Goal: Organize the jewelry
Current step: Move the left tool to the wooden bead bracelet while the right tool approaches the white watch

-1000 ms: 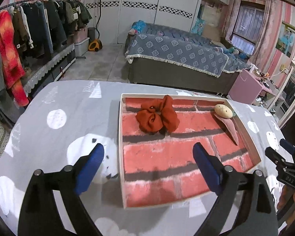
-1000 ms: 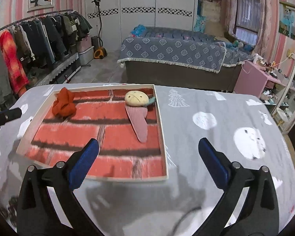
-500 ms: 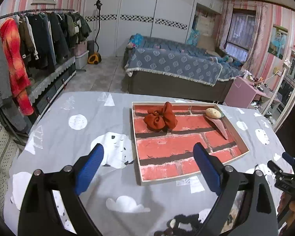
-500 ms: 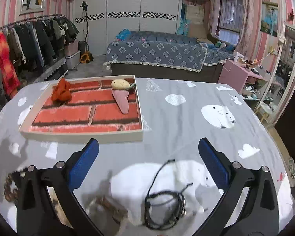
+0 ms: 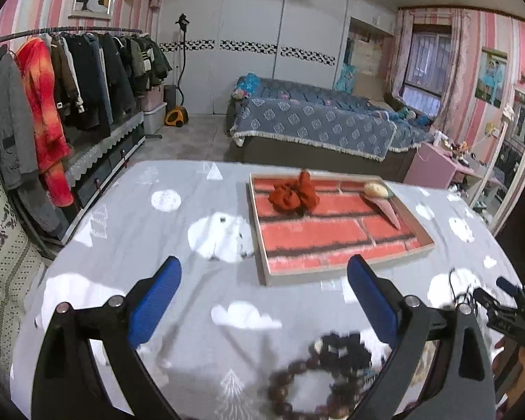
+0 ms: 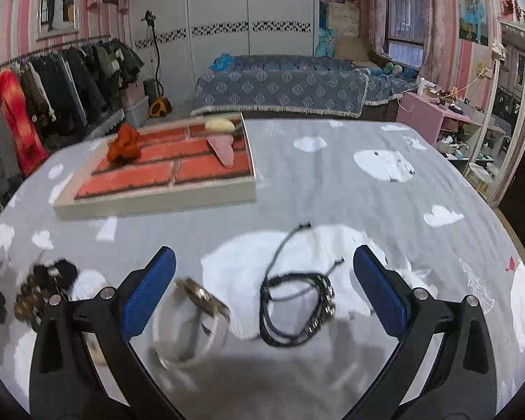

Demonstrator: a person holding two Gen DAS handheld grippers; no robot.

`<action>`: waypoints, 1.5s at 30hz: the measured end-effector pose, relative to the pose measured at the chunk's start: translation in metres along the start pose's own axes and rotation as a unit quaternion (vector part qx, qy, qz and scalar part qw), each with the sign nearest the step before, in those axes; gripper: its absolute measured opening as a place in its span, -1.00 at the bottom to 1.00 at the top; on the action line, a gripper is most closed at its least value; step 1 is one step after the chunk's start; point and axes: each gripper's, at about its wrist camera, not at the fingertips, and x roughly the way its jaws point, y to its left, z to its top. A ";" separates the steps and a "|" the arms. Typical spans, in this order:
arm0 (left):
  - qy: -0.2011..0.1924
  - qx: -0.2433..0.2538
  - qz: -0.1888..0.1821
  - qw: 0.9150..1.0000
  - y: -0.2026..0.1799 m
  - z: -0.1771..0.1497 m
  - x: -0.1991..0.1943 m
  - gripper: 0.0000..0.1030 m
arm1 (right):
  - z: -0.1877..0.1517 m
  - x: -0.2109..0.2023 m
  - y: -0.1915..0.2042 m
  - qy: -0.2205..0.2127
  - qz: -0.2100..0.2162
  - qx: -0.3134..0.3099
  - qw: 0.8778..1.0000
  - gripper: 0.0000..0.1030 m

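Right wrist view, read left to right: at lower left we see a brown bead bracelet [image 6: 26,299] and dark hair ties [image 6: 54,271] on the grey tablecloth [image 6: 332,182]. Right of them lie a metal bangle [image 6: 201,295], then a black cord necklace [image 6: 294,308] between the wide-apart, empty fingers of our right gripper [image 6: 264,292]. In the upper left sits the brick-patterned tray [image 6: 157,204], holding only an orange scrunchie [image 6: 124,143] and a pink hair clip [image 6: 222,143]. In the left wrist view, our left gripper [image 5: 264,301] is also spread apart and empty above the beads. We judge two pieces stored and at least four left.
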 end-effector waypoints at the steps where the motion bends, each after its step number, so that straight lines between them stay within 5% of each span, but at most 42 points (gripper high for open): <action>1: 0.003 -0.001 0.001 1.000 -0.001 -0.006 -0.001 0.82 | -0.003 0.000 -0.001 0.003 0.001 0.002 1.000 0.92; 6: 0.007 -0.008 0.002 1.000 -0.005 -0.033 -0.009 0.82 | -0.016 -0.001 -0.003 0.019 0.000 0.002 1.000 0.92; 15: 0.023 -0.001 0.017 1.000 -0.022 -0.080 -0.010 0.82 | -0.031 -0.022 0.009 -0.033 -0.015 -0.031 0.999 0.92; 24: 0.052 0.002 0.029 0.998 -0.018 -0.091 0.007 0.82 | -0.039 -0.012 0.012 -0.016 -0.013 -0.028 0.999 0.90; 33: 0.048 0.023 0.025 0.998 -0.024 -0.097 0.016 0.79 | -0.041 0.001 0.021 0.009 0.004 -0.045 0.999 0.32; 42: 0.084 0.033 0.021 0.996 -0.025 -0.105 0.035 0.26 | -0.042 0.006 0.026 0.020 0.015 -0.056 0.998 0.25; 45: 0.099 0.029 0.021 0.994 -0.023 -0.108 0.041 0.23 | -0.042 0.010 0.026 0.028 0.018 -0.055 0.998 0.24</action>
